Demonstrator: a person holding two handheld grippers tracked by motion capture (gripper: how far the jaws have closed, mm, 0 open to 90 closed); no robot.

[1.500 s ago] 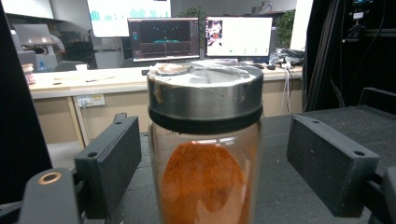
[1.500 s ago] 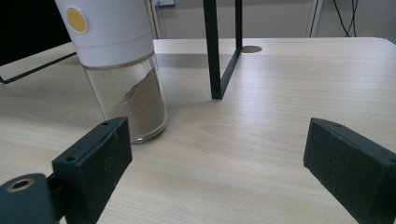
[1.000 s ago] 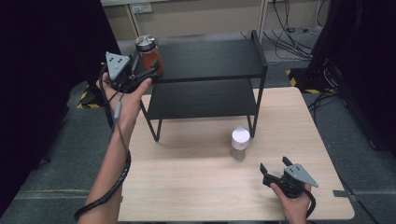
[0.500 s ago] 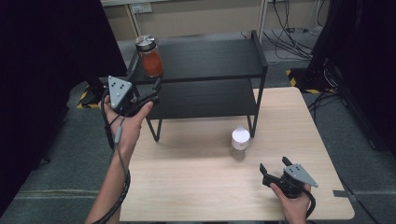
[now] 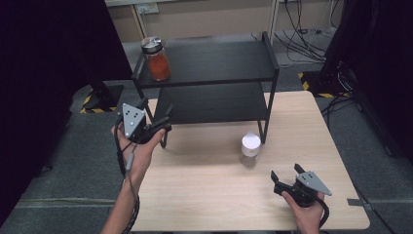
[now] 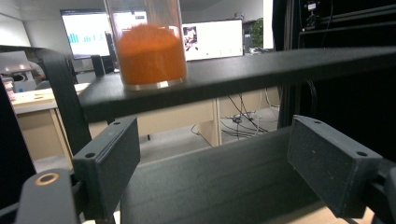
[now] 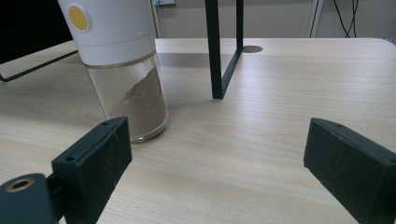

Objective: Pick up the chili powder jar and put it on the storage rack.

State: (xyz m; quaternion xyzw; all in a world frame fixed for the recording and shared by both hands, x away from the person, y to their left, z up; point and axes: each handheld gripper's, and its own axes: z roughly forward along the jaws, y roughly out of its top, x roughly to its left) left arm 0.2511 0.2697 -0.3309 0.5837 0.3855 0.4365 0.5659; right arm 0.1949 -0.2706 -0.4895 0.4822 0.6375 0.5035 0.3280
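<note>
Both pairs of jaws stand apart with nothing between them. The left gripper [image 5: 157, 122] hangs by the shelf's [image 5: 214, 63] left end, below the top board where the jar [image 5: 156, 59] of orange powder stands close to the edge; a careless lift could knock a jaw against that board and tip the tall, smooth glass jar. The right gripper [image 5: 285, 179] rests low on the pale wood-grain tabletop [image 5: 195, 185], facing the white-capped spice bottle [image 5: 251, 150]. Judging from its slick round glass, an off-centre squeeze might skid it toward the shelf's thin black metal leg.
</note>
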